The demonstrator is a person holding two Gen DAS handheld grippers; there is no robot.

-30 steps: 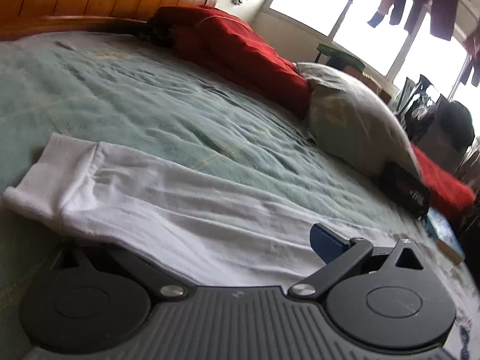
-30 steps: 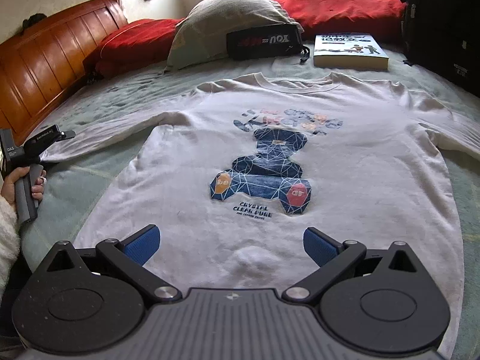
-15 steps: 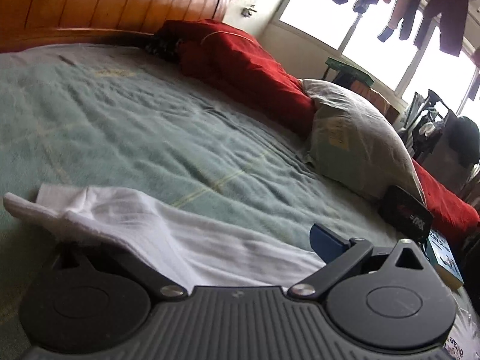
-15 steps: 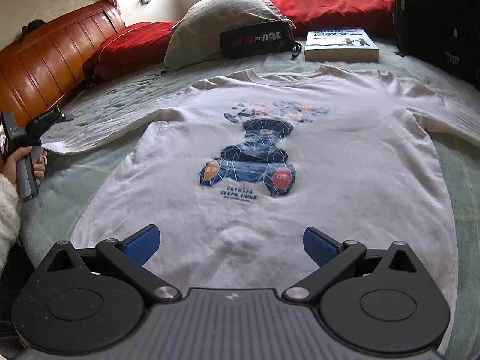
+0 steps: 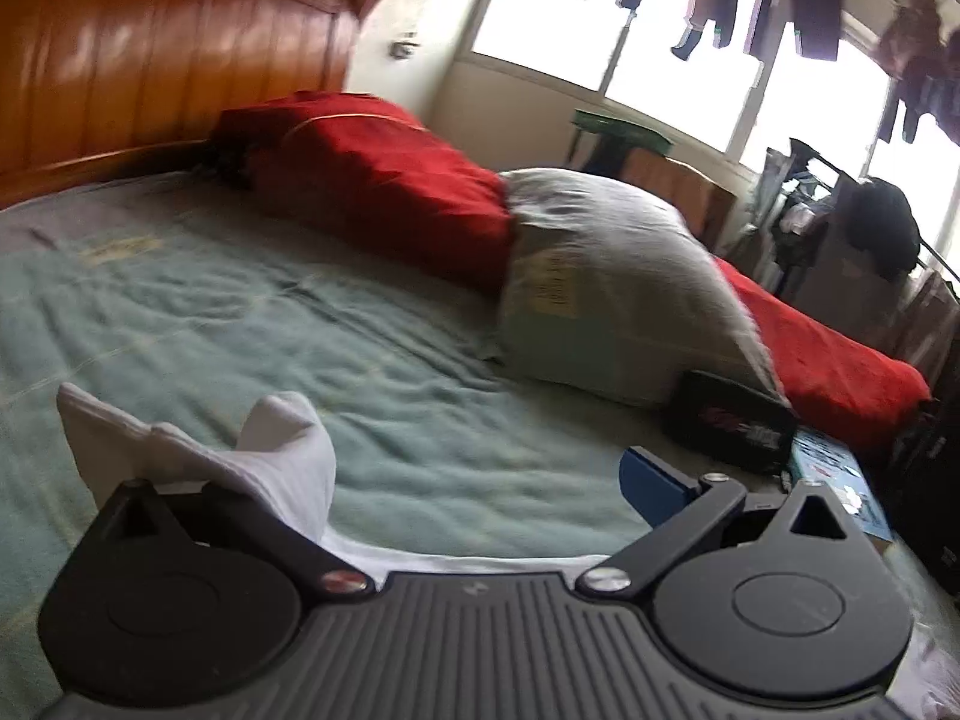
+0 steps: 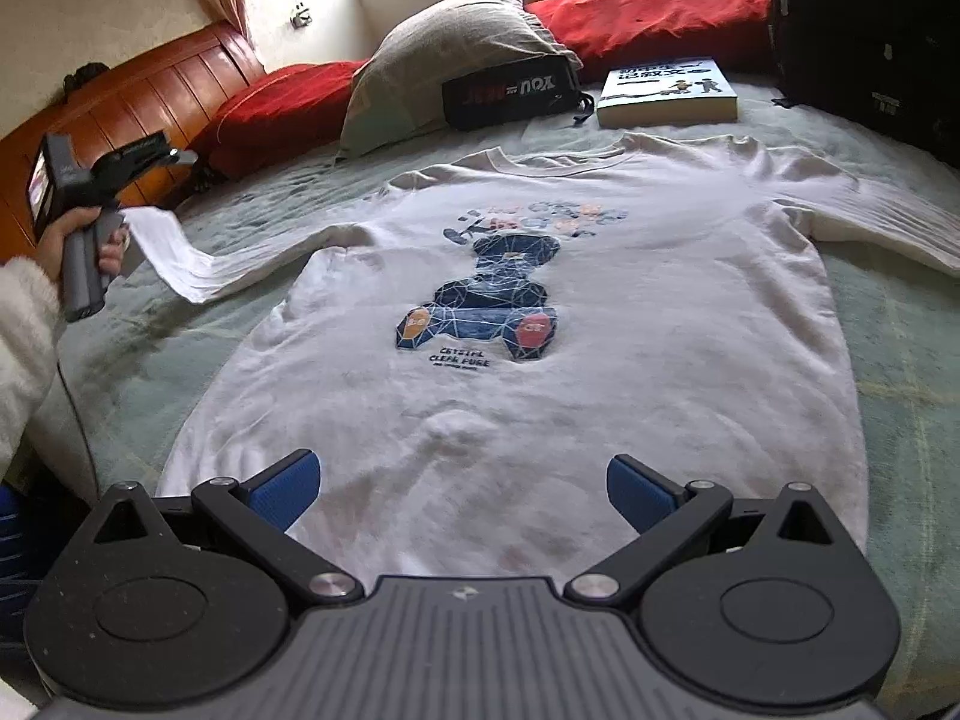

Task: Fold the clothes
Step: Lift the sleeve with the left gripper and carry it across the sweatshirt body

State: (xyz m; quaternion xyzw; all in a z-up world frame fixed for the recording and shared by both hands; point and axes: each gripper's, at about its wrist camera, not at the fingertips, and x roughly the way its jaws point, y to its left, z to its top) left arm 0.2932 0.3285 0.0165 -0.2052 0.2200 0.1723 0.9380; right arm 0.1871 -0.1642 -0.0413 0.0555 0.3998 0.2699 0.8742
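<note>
Now the left gripper (image 6: 135, 159) has lifted the sleeve (image 6: 180, 258) off the bed; right gripper (image 6: 461, 483) fingers gape empty.

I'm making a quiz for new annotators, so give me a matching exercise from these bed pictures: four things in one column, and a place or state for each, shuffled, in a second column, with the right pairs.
Things:
1. left sleeve
2. book
3. right tool
4. grey pillow

Places or states:
A. open, over the hem of the shirt
B. leaning on the red bedding
C. lifted off the bed, draped over the left tool
D. lying flat beyond the collar

Pairs: 1-C, 2-D, 3-A, 4-B
</note>
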